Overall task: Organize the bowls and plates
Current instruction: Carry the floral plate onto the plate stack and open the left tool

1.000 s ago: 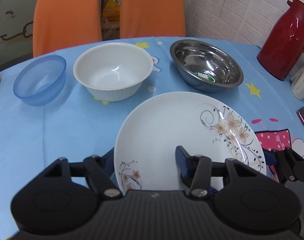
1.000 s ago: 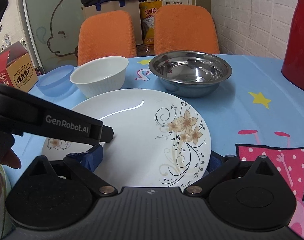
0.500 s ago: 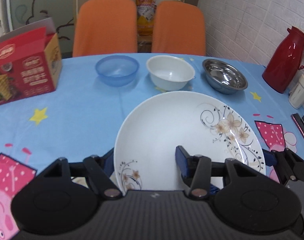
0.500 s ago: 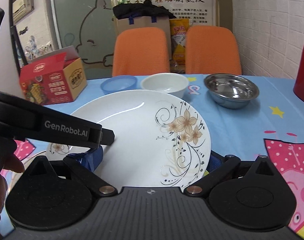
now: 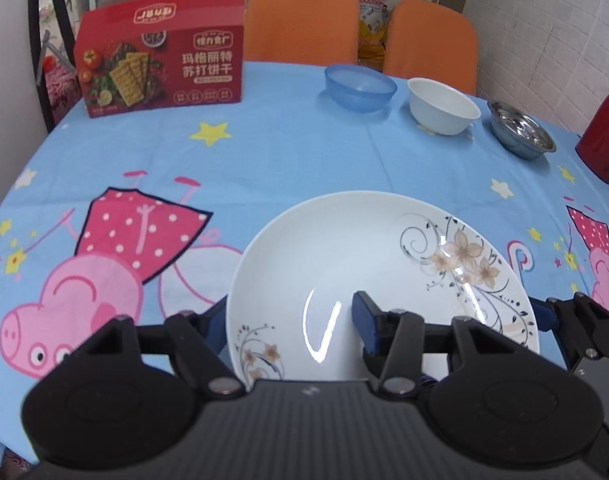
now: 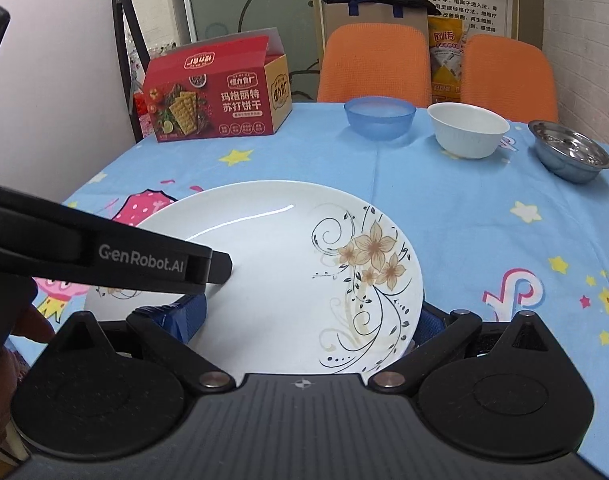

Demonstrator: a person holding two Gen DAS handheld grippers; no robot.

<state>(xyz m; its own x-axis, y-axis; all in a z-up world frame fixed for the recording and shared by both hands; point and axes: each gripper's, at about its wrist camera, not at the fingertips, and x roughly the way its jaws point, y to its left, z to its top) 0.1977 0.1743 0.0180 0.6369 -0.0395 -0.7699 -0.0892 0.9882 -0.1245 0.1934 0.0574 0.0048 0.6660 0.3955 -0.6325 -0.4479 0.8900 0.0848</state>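
plate [image 5: 380,276]: white with a flower print, held between both tools above the counter [image 5: 264,168], not lying on it as far as I can judge; it sits right in front of both cameras.
left tool [image 5: 292,324]: pinching the near-left rim of the plate, one finger [image 5: 364,320] on top of the plate, the other under the rim.
right tool [image 6: 310,320]: pinching the near-right rim in the same way, one finger [image 6: 186,314] on the top face, the other at the edge on the far right side.
step in hand: I judge it is carrying the plate to its place; the place itself I cannot tell.
how to do it well: keep both grips firm and move the two tools together, so the plate does not twist between them. Keep it level; the glaze looks smooth and could slip. Lower it flat and release only when it rests.
bowls: blue bowl [image 5: 359,87], white bowl [image 5: 443,106] and steel bowl [image 5: 521,134] stand in a row far ahead and to the right, well apart from the plate.
other things: a red box [image 5: 160,68] far ahead to the left, a red flask [image 5: 604,136] at the far right.
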